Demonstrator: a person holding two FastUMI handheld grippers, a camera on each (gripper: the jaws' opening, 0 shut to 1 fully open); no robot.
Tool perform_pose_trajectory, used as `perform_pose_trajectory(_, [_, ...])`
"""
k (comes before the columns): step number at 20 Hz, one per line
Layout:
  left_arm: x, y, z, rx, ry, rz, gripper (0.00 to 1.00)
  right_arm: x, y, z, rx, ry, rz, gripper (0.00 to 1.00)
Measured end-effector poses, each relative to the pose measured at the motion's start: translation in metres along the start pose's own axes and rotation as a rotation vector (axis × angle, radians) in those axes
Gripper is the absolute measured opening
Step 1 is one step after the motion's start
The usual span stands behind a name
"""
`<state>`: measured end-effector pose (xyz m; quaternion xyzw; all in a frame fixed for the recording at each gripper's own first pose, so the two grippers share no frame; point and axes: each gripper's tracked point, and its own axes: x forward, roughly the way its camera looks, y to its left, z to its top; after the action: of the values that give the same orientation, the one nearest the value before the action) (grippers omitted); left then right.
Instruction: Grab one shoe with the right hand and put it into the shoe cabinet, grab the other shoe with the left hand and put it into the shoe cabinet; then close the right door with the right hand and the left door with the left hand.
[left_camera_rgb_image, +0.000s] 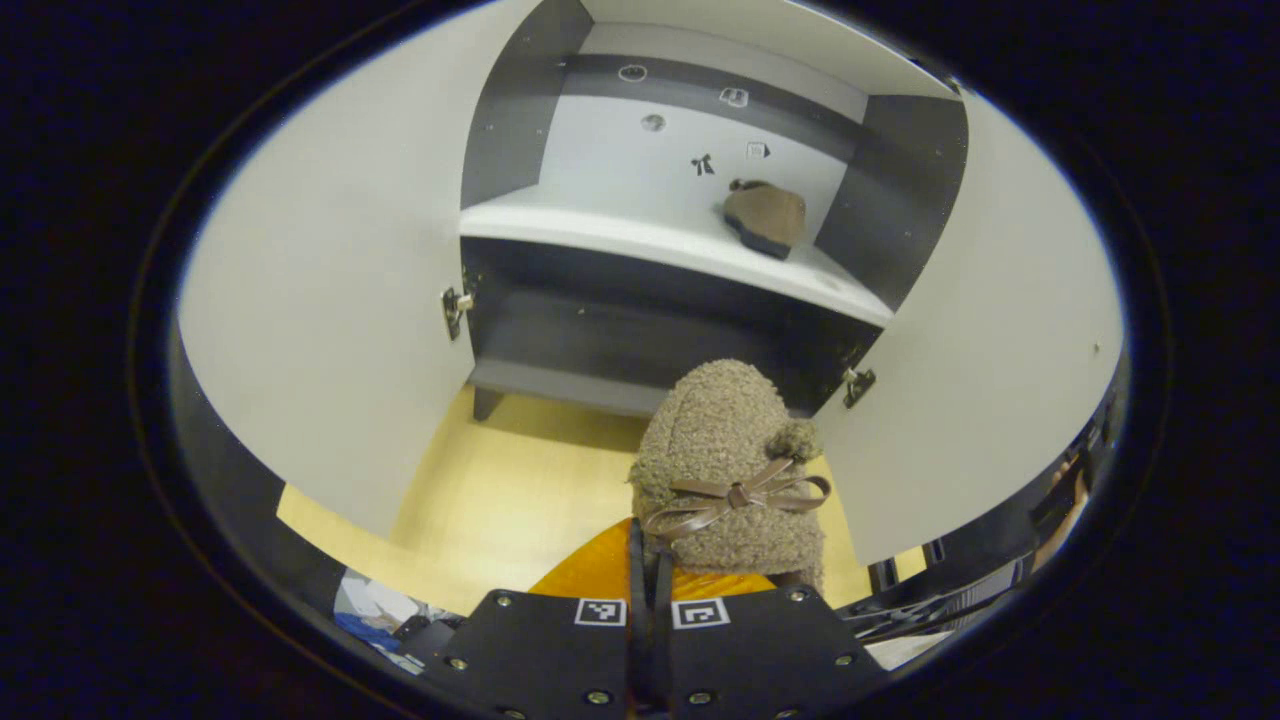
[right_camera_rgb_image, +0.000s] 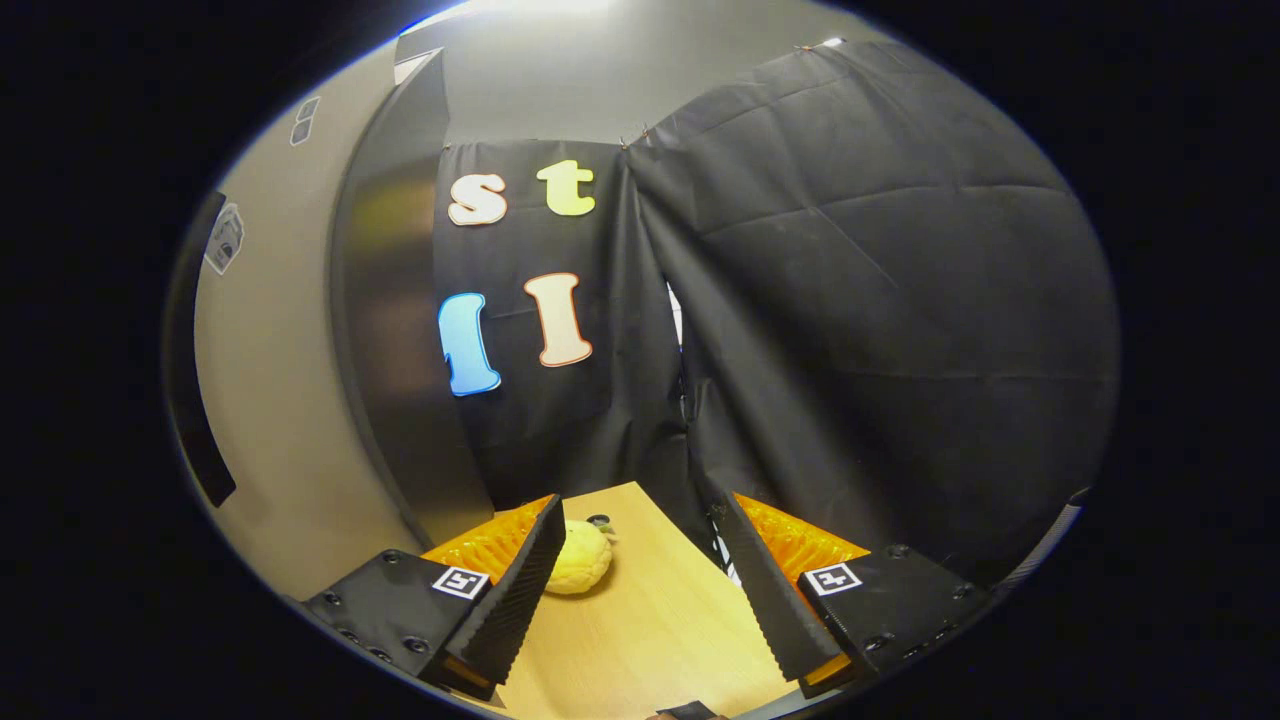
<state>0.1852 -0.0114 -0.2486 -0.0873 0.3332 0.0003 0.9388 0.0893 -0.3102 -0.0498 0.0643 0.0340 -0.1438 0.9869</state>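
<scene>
In the left gripper view, the left door (left_camera_rgb_image: 330, 330) stands open across the left of the frame, with a hinge (left_camera_rgb_image: 455, 308) on its inner edge. The cabinet (left_camera_rgb_image: 520, 130) fills the upper middle, its shelf (left_camera_rgb_image: 640, 240) running across. 1 shoe (left_camera_rgb_image: 768, 215) sits on the shelf toward the upper right, tilted against the back panel. Small stickers (left_camera_rgb_image: 703, 164) dot that panel. Below, pale wood floor (left_camera_rgb_image: 500, 490) shows at lower center. The left gripper (left_camera_rgb_image: 650, 580) at the bottom middle is clenched on the fuzzy shoe (left_camera_rgb_image: 735, 470), its fingers nearly together on the shoe's rear edge; this shoe, with a brown bow (left_camera_rgb_image: 737, 497), is held in front of the cabinet's lower opening, outside it. The right door (left_camera_rgb_image: 990, 350) stands open across the right of the frame.

In the right gripper view, a grey panel (right_camera_rgb_image: 390, 330) rises at left. The right gripper (right_camera_rgb_image: 640, 590) at the bottom has its jaws spread wide, grasping nothing. A yellow object (right_camera_rgb_image: 582, 560) lies on the wooden surface (right_camera_rgb_image: 650, 620) just beside the left-hand finger (right_camera_rgb_image: 520, 590). Black cloth covers the right.
</scene>
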Motion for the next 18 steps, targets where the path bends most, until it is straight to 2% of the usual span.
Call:
perform_pose_trajectory(1, [-0.001, 0.0, 0.015, -0.003, -0.022, 0.0, 0.02, -0.001, 0.0, -0.005, -0.006, 0.009, 0.003, 0.94])
perform_pose_trajectory(2, [-0.001, 0.001, 0.03, -0.006, -0.041, -0.003, 0.01, -0.002, -0.002, -0.007, -0.008, 0.014, 0.002, 0.99])
perform_pose_trajectory(3, [-0.001, 0.001, 0.045, -0.005, -0.061, -0.006, 0.02, -0.001, -0.003, -0.005, -0.004, 0.012, 0.002, 0.94])
perform_pose_trajectory(6, [0.003, 0.007, 0.089, 0.01, -0.124, 0.007, 0.02, -0.006, -0.013, -0.003, 0.004, -0.002, -0.018, 0.94])
perform_pose_trajectory(7, [0.004, 0.008, 0.104, 0.014, -0.147, 0.013, 0.02, -0.005, -0.017, -0.005, 0.006, 0.001, -0.025, 0.99])
perform_pose_trajectory(8, [0.003, 0.009, 0.118, 0.021, -0.171, 0.017, 0.02, -0.003, -0.021, -0.006, 0.009, 0.007, -0.029, 0.94])
perform_pose_trajectory(9, [0.004, 0.01, 0.133, 0.025, -0.196, 0.024, 0.01, 0.0, -0.027, -0.006, 0.01, 0.012, -0.037, 0.99])
perform_pose_trajectory(11, [0.012, 0.012, 0.162, 0.039, -0.239, 0.031, 0.02, 0.004, -0.036, -0.005, 0.016, 0.013, -0.053, 0.99])
perform_pose_trajectory(12, [0.015, 0.013, 0.174, 0.047, -0.257, 0.037, 0.01, 0.005, -0.04, -0.004, 0.018, 0.011, -0.059, 0.99])
perform_pose_trajectory(13, [0.019, 0.013, 0.191, 0.056, -0.278, 0.044, 0.01, 0.005, -0.044, -0.003, 0.019, 0.011, -0.067, 0.94])
perform_pose_trajectory(14, [0.027, 0.015, 0.204, 0.063, -0.294, 0.052, 0.01, 0.006, -0.048, -0.003, 0.019, 0.008, -0.073, 0.99])
perform_pose_trajectory(15, [0.031, 0.016, 0.216, 0.067, -0.309, 0.056, 0.01, 0.005, -0.051, -0.003, 0.019, 0.009, -0.081, 0.99])
perform_pose_trajectory(16, [0.039, 0.017, 0.231, 0.065, -0.326, 0.059, 0.01, 0.005, -0.054, -0.003, 0.021, 0.011, -0.085, 0.94])
perform_pose_trajectory(18, [0.053, 0.017, 0.257, 0.051, -0.355, 0.057, 0.02, 0.004, -0.059, -0.004, 0.024, 0.014, -0.095, 0.94])
